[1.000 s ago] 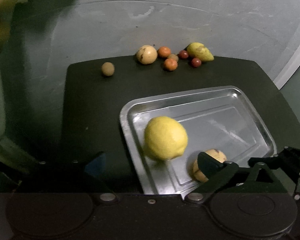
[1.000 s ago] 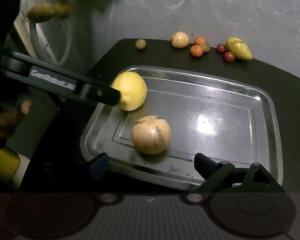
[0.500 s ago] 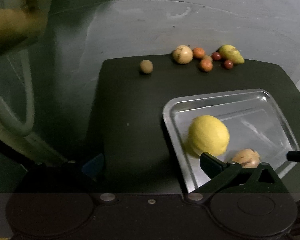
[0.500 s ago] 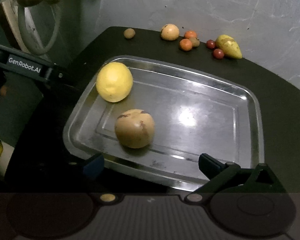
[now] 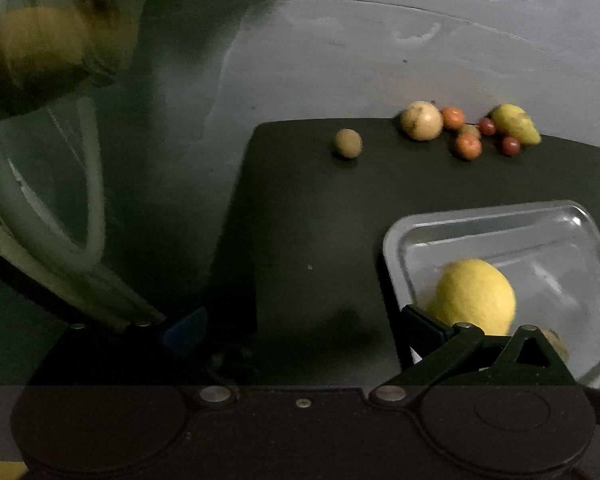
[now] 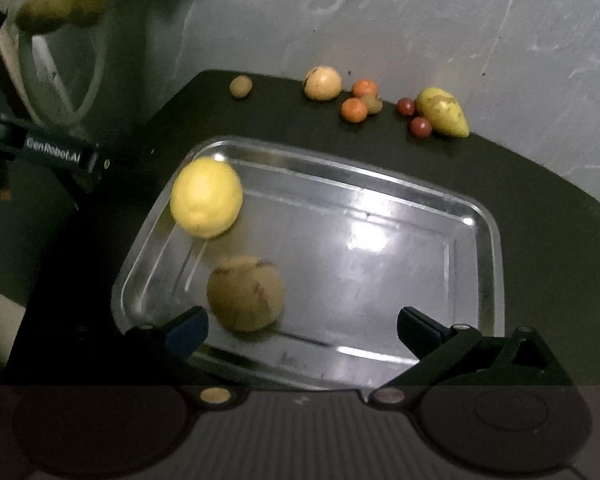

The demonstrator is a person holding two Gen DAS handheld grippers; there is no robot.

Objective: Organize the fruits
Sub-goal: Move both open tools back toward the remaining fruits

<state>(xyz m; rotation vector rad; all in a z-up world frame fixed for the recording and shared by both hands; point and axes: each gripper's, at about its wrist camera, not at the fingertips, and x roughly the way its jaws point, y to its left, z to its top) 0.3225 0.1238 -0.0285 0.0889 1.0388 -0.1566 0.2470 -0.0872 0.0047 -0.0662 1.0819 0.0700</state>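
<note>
A yellow lemon [image 6: 206, 197] and a tan round fruit [image 6: 245, 293] lie in the metal tray [image 6: 480, 216] on the dark table. The lemon [image 5: 474, 295] also shows in the left wrist view, at the near left corner of the tray [image 5: 500, 216]. My left gripper [image 5: 300, 328] is open over bare table left of the tray, holding nothing. My right gripper [image 6: 300, 326] is open at the tray's near edge, the tan fruit just inside its left finger. Loose fruits sit along the table's far edge: a small brown one [image 6: 241, 86], a pale round one [image 6: 322, 83], two orange ones [image 6: 354, 110], red ones [image 6: 421, 126] and a yellow pear [image 6: 442, 111].
A grey wall rises behind the table. White pipes [image 5: 80, 240] and a bag of brownish produce [image 5: 40, 48] hang at the left. The left gripper's arm [image 6: 56, 152] shows left of the tray in the right wrist view. The table's left edge [image 5: 236, 216] drops off beside the left gripper.
My left gripper let go of the lemon in the tray and drew back to the left. The right gripper moved slightly forward toward the tan fruit.
</note>
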